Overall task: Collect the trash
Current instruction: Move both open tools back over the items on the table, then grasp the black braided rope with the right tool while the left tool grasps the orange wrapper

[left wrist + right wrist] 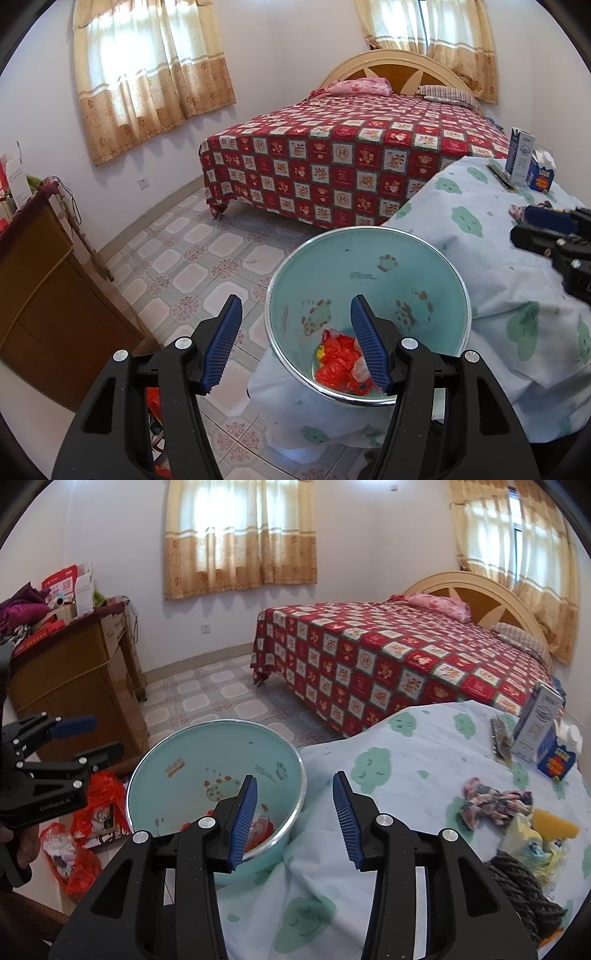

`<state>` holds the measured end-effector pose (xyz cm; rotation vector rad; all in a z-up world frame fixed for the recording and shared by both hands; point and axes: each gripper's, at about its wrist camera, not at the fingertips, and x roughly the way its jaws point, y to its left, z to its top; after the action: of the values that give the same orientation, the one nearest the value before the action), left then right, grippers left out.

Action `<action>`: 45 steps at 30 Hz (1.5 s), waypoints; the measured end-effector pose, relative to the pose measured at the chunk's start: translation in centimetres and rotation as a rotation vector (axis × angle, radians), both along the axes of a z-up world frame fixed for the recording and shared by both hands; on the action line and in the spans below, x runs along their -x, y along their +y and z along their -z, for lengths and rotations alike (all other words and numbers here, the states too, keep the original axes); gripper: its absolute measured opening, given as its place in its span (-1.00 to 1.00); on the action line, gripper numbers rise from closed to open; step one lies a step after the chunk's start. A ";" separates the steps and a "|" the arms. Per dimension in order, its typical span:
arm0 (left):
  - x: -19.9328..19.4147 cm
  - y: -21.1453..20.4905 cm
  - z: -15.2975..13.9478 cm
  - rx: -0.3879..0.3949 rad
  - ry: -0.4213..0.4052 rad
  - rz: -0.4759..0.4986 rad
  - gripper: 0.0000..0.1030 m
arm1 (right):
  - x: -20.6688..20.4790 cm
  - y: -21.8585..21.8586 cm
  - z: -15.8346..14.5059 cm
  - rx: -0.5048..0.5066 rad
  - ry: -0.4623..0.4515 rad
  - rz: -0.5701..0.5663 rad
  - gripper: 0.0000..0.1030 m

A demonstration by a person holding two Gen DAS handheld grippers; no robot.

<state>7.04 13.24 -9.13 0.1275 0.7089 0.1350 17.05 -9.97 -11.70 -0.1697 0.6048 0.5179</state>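
- Red-checked bed (351,155), seen against the far wall under beige curtains (147,74).
- Pale cloth with green cloud print, draped over the bench (424,775).
- Mint-green bin (369,280) with a metal rim, placed against the bench edge on the tiled floor (207,266).
- Left tongs (297,341): open, nothing between the blue pads, held over the near rim of the bin.
- Right tongs (295,818): open and empty, held above the cloth beside the bin.
- Cartons (539,731), stood at the far end of the bench.
- Crumpled patterned rag (495,805), laid on the cloth.
- Red plastic trash (340,360), seen lying at the bottom of the bin.
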 end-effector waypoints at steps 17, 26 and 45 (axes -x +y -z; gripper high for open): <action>1.3 -9.2 3.4 -0.058 0.081 0.184 0.25 | 6.6 -20.6 -0.8 -0.078 -0.038 0.446 0.14; 0.2 -12.0 2.9 -0.044 0.067 0.191 0.25 | 4.1 -21.5 1.9 -0.121 0.038 0.452 0.14; 0.6 -20.7 0.1 0.017 0.016 0.347 0.25 | 8.7 -25.8 -1.4 -0.156 -0.072 0.492 -0.78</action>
<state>6.43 -7.41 -9.26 0.2336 0.6934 -0.2038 8.34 -35.82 -10.31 0.1084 0.5100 0.0801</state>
